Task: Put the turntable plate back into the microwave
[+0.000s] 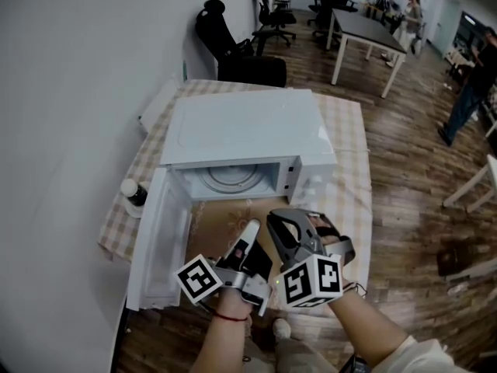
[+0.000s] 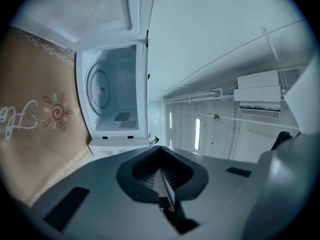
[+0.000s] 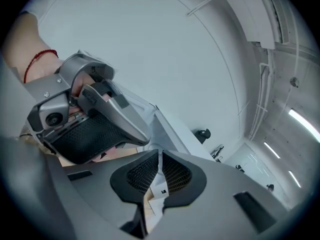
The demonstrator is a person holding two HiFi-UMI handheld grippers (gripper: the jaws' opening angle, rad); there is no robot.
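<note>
On the desk [image 1: 351,148], which carries a checked cloth, the white microwave [image 1: 247,127] stands toward the rear left corner. Its door [image 1: 159,243] is swung fully open to the left, reaching past the front edge of the desk. The cavity is exposed and contains the turntable plate [image 1: 231,179], which lies flat on the cavity floor; nothing else is visible inside. A tan mat [image 1: 224,222] with a printed sun motif lies on the desk directly in front of the cavity opening. A dark-capped bottle [image 1: 133,193] stands at the left edge of the desk, just beside the door hinge.

Both tongs are held side by side above the mat, clear of the microwave. The left tongs [image 2: 160,155] point at the open cavity, jaws pressed fully together and empty. The right tongs [image 3: 159,155] have jaws drawn together at the tips with only a thin slit between the pads, gripping nothing.
</note>
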